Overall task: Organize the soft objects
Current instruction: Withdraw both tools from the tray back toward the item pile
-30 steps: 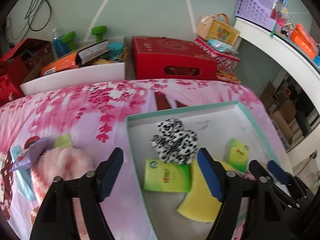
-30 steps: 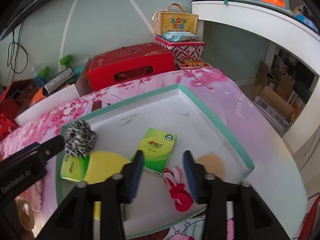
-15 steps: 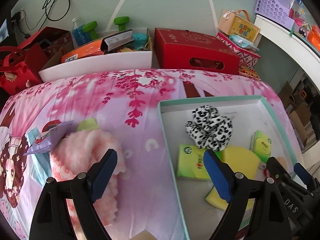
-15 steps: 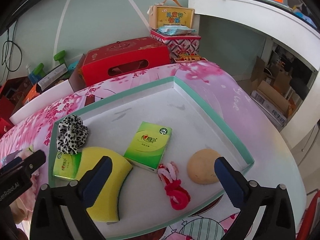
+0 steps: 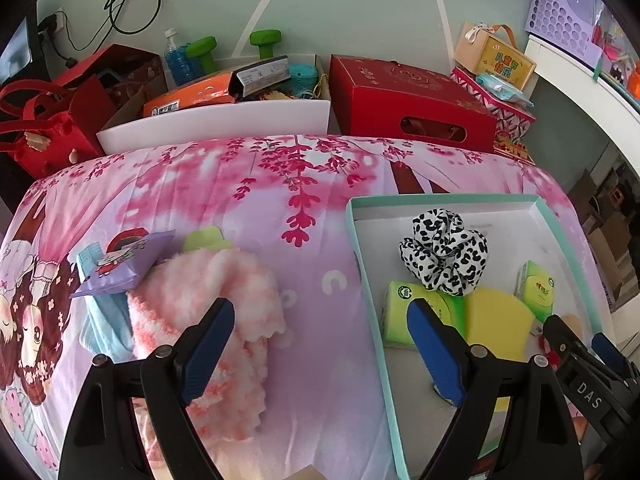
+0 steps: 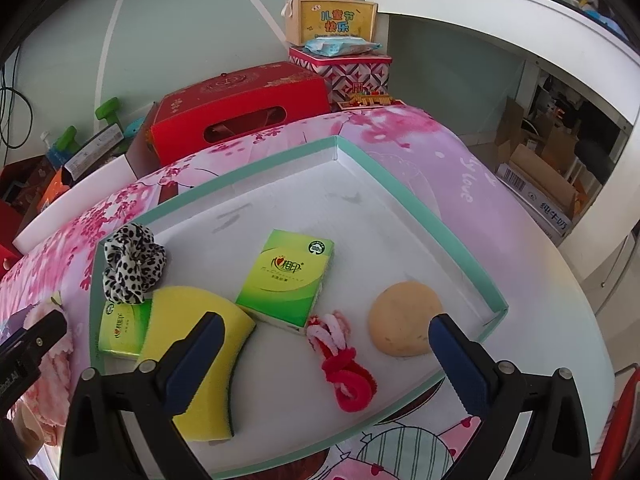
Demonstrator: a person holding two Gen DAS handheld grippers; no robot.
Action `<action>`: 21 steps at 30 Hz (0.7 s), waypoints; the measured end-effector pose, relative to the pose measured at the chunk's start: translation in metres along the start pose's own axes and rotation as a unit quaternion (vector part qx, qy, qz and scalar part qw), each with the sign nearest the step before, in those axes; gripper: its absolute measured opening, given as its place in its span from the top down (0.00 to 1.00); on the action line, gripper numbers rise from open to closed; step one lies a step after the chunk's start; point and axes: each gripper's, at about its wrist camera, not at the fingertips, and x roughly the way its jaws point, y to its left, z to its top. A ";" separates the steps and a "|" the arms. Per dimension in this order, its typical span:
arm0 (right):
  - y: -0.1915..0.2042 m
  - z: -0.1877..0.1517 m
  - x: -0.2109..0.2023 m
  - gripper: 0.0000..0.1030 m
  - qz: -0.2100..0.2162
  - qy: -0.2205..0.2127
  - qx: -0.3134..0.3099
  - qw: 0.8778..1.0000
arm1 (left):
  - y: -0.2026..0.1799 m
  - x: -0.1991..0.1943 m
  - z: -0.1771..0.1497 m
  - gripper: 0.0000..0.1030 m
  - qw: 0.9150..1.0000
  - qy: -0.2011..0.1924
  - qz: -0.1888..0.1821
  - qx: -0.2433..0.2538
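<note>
Desk under a pink floral cloth (image 5: 280,200) carries a shallow white tray with teal rim (image 6: 400,184), and just left of the tray lies a fluffy pink-white towel (image 5: 208,292) with a purple packet (image 5: 124,264) resting on its edge. Inside the tray: yellow curved sponge (image 6: 192,320), two green tissue packs (image 6: 286,276) (image 6: 120,328), black-white spotted scrunchie (image 6: 132,264), tan round puff (image 6: 404,320), red-white twisted hair tie (image 6: 340,356). Left gripper (image 5: 320,344) and right gripper (image 6: 324,348) both have fingers spread wide, empty, held above the things.
</note>
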 end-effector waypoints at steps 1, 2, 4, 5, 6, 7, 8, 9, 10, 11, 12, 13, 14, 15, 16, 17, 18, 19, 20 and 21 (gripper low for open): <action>0.001 0.000 -0.001 0.00 0.002 -0.002 -0.002 1.000 | 0.002 -0.002 0.000 0.14 1.000 0.000 0.001 -0.001; 0.003 0.000 -0.003 0.00 0.004 -0.003 -0.003 1.000 | 0.004 -0.004 0.000 0.14 1.000 -0.001 0.002 -0.002; 0.008 0.001 -0.007 0.00 0.010 -0.008 -0.011 1.000 | 0.012 -0.010 -0.001 0.14 1.000 -0.004 0.006 -0.006; 0.010 0.001 -0.009 0.00 0.012 -0.011 -0.014 1.000 | 0.015 -0.012 -0.001 0.14 1.000 -0.005 0.006 -0.008; 0.013 0.002 -0.012 0.00 0.014 -0.015 -0.018 1.000 | 0.021 -0.016 -0.002 0.14 1.000 -0.008 0.008 -0.013; 0.016 0.002 -0.016 0.00 0.017 -0.020 -0.021 0.999 | 0.026 -0.019 -0.002 0.14 1.000 -0.010 0.009 -0.018; 0.019 0.003 -0.020 0.00 0.020 -0.028 -0.023 0.999 | 0.033 -0.023 -0.002 0.14 1.000 -0.013 0.011 -0.023; 0.023 0.004 -0.026 0.00 0.026 -0.037 -0.024 0.999 | 0.043 -0.029 -0.002 0.14 0.999 -0.018 0.015 -0.032; 0.026 0.004 -0.031 0.00 0.033 -0.047 -0.024 0.998 | 0.048 -0.032 -0.002 0.14 0.999 -0.021 0.017 -0.036; 0.030 0.005 -0.035 0.00 0.040 -0.053 -0.025 0.998 | 0.057 -0.037 -0.002 0.14 0.999 -0.027 0.022 -0.042; 0.035 0.005 -0.039 0.00 0.050 -0.058 -0.027 0.997 | 0.069 -0.044 -0.002 0.14 0.998 -0.034 0.029 -0.053; 0.040 0.005 -0.043 0.00 0.060 -0.064 -0.032 0.996 | 0.076 -0.047 -0.003 0.14 0.997 -0.038 0.033 -0.060; 0.045 0.005 -0.045 0.00 0.065 -0.067 -0.037 0.995 | 0.086 -0.051 -0.004 0.14 0.996 -0.042 0.040 -0.070; 0.052 0.005 -0.048 0.00 0.070 -0.070 -0.045 0.994 | 0.100 -0.056 -0.005 0.14 0.994 -0.046 0.051 -0.084; 0.059 0.004 -0.050 0.00 0.073 -0.074 -0.055 0.993 | 0.109 -0.059 -0.007 0.14 0.993 -0.048 0.059 -0.094; 0.065 0.003 -0.051 0.00 0.076 -0.075 -0.062 0.992 | 0.117 -0.061 -0.008 0.14 0.991 -0.050 0.065 -0.101; 0.073 0.002 -0.053 0.00 0.083 -0.075 -0.070 0.991 | 0.129 -0.064 -0.011 0.14 0.989 -0.052 0.077 -0.113; 0.080 0.001 -0.054 0.00 0.093 -0.075 -0.075 0.990 | 0.135 -0.066 -0.013 0.14 0.988 -0.053 0.083 -0.120; 0.086 -0.001 -0.055 0.00 0.104 -0.075 -0.080 0.989 | 0.144 -0.068 -0.016 0.14 0.986 -0.053 0.090 -0.128; 0.091 -0.002 -0.056 0.00 0.112 -0.074 -0.084 0.987 | 0.153 -0.070 -0.018 0.14 0.984 -0.053 0.096 -0.138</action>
